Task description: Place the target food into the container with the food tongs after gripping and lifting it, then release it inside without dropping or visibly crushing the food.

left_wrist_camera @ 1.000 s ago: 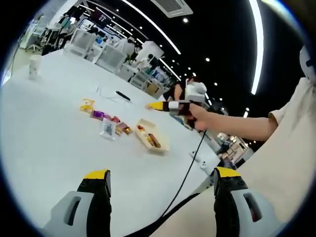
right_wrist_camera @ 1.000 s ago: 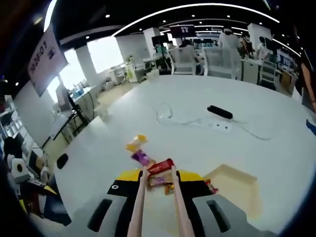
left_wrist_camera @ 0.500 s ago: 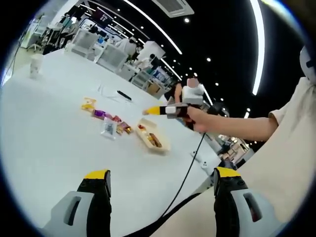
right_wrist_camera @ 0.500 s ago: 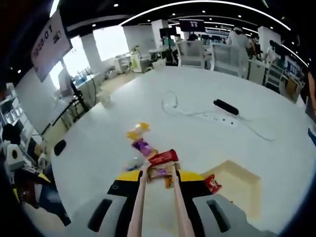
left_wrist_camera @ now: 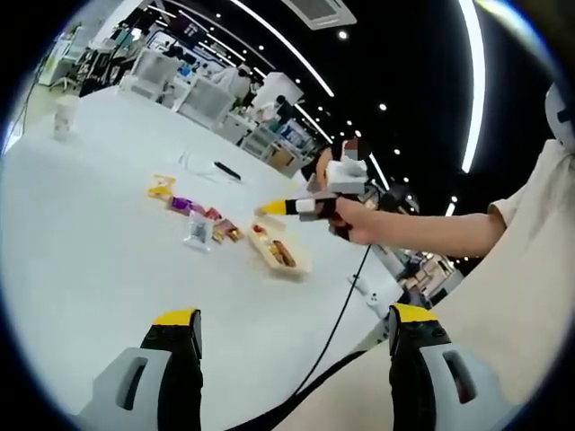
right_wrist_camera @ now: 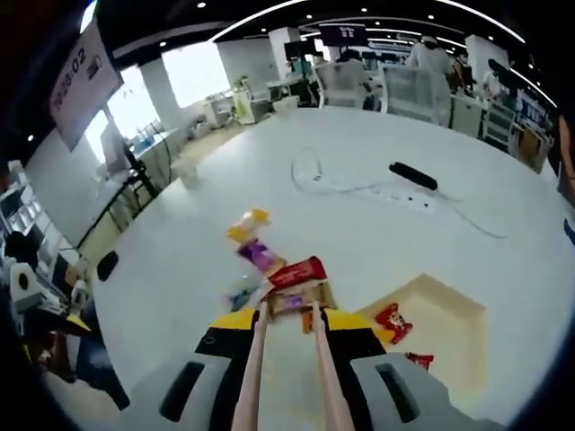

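Note:
Several wrapped snacks lie in a row on the white table [right_wrist_camera: 180,269]: a yellow packet [right_wrist_camera: 247,224], a purple one [right_wrist_camera: 260,256], a red one [right_wrist_camera: 296,271] and a brownish one [right_wrist_camera: 301,299]. My right gripper [right_wrist_camera: 292,321] is shut on pink food tongs [right_wrist_camera: 253,368], whose two arms stand slightly apart with their tips at the brownish packet. A beige container [right_wrist_camera: 449,310] on the right holds a red packet [right_wrist_camera: 393,323]. In the left gripper view a hand holds the right gripper [left_wrist_camera: 301,206] above the snacks [left_wrist_camera: 198,215] and the container [left_wrist_camera: 280,254]. My left gripper [left_wrist_camera: 294,316] is open and holds nothing.
A black power strip [right_wrist_camera: 413,176] with a white cable [right_wrist_camera: 314,171] lies beyond the snacks. A paper cup [left_wrist_camera: 61,117] stands at the far left. A black cable [left_wrist_camera: 341,314] trails off the table's near edge. Chairs [right_wrist_camera: 422,94] line the far side.
The right gripper with the tongs has moved down and closer to the snack row, and more of the container shows in its view. My left gripper has stayed still and open.

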Motion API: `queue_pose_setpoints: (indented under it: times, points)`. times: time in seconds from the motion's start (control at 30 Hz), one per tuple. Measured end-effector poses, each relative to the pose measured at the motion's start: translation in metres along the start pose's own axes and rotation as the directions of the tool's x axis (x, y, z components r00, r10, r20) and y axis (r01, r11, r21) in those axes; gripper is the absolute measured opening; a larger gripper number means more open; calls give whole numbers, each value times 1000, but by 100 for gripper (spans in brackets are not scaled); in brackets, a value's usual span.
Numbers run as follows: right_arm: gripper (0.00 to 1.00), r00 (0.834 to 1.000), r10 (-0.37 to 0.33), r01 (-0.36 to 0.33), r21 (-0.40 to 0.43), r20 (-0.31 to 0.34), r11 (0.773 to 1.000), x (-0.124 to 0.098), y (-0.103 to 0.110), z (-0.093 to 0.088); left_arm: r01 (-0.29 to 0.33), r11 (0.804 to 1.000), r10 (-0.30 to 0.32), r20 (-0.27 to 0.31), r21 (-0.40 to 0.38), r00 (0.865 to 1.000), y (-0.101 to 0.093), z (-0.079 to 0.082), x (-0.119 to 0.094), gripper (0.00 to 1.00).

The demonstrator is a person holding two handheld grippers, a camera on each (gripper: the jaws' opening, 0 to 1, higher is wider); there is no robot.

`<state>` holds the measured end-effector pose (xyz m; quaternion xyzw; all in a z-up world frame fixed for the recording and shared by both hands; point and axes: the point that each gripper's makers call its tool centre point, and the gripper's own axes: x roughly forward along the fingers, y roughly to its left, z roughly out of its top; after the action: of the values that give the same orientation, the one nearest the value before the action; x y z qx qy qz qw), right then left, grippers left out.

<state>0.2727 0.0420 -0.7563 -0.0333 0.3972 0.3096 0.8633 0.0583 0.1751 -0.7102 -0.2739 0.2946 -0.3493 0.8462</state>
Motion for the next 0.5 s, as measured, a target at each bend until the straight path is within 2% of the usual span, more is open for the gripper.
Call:
queue_pose_setpoints:
  times: [0.5]
  points:
    - [26,999,4,-3,13,-48,1000,11,1,-14,5,1000,-5,-14,1,1000,2,5,8,86]
